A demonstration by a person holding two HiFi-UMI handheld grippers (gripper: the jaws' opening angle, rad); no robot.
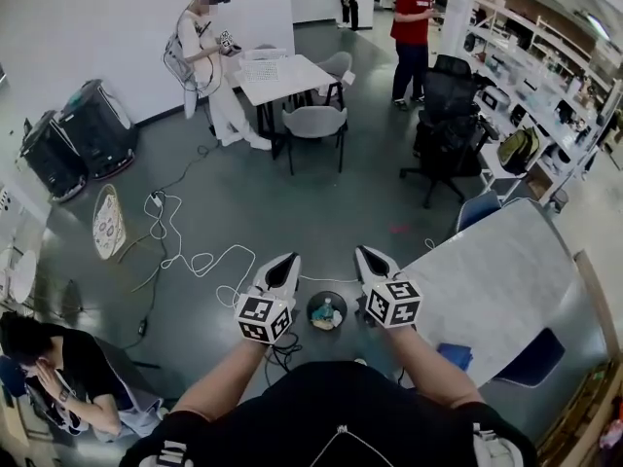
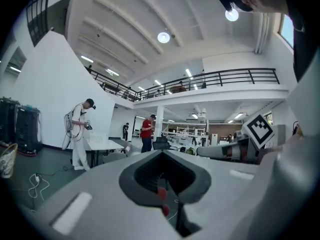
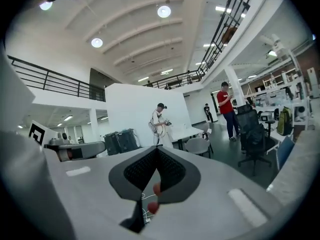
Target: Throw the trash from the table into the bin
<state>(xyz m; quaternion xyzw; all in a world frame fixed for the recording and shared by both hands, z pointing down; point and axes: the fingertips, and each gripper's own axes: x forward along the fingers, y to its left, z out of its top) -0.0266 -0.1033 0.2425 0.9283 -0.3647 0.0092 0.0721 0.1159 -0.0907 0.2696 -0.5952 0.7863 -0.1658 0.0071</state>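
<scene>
A round black bin (image 1: 326, 310) stands on the floor straight below me, with some light trash inside. My left gripper (image 1: 289, 259) and my right gripper (image 1: 364, 253) hover side by side over it, one at each side of the bin. Both point forward and up into the room. In the left gripper view the left gripper (image 2: 162, 154) has its jaws meeting at the tips with nothing between them. The right gripper (image 3: 156, 151) looks the same in its own view. The grey table (image 1: 487, 280) lies to my right; a small blue item (image 1: 455, 355) rests at its near edge.
White cables (image 1: 195, 259) snake over the floor to the left of the bin. A seated person (image 1: 58, 368) is at the lower left. A blue chair (image 1: 531, 358) is tucked under the table. Farther off are a black office chair (image 1: 443, 129), a white table (image 1: 277, 74) and standing people.
</scene>
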